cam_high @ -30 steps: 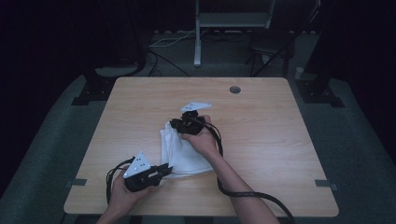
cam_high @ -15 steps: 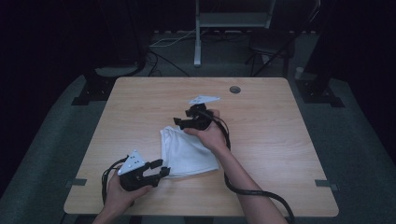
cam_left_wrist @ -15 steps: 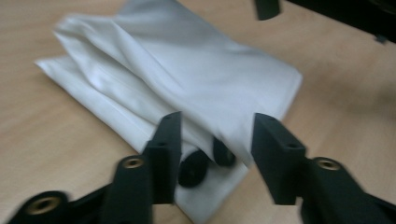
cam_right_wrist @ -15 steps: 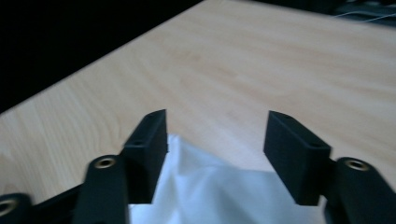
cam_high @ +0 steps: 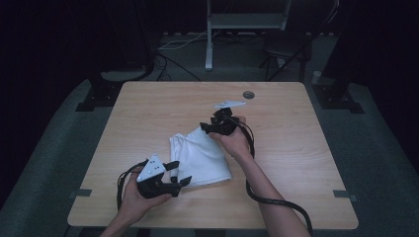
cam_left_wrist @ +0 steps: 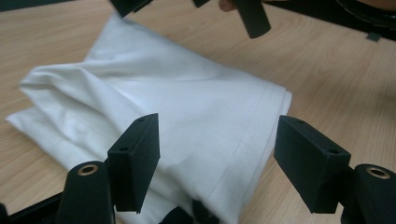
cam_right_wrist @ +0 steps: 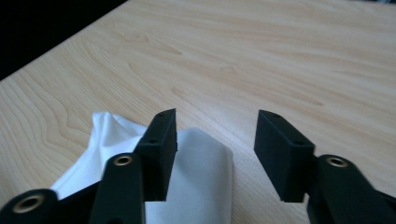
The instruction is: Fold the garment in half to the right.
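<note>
A white folded cloth (cam_high: 201,157) lies flat on the wooden table (cam_high: 148,113). My left gripper (cam_high: 179,173) is at the cloth's near left edge. Its jaws have just been opening, and in the left gripper view the gripper (cam_left_wrist: 217,135) stands open over the cloth's hemmed edge (cam_left_wrist: 187,107) without pressing on it. My right gripper (cam_high: 206,129) hovers at the far corner of the cloth. Its jaws opened and have just been closing a little. They remain open (cam_right_wrist: 215,135) over bare wood, with the cloth corner (cam_right_wrist: 201,186) under the left jaw.
A round cable hole (cam_high: 248,94) sits near the table's far edge. Black cables (cam_high: 269,200) trail from both grippers off the near edge. A metal stand (cam_high: 210,34) and dark equipment are on the floor behind the table. Bare wood surrounds the cloth.
Both grippers were shut on the cloth and have opened and let it go. The cloth now lies flatter. The right gripper has drawn back to the right, off the far corner.
</note>
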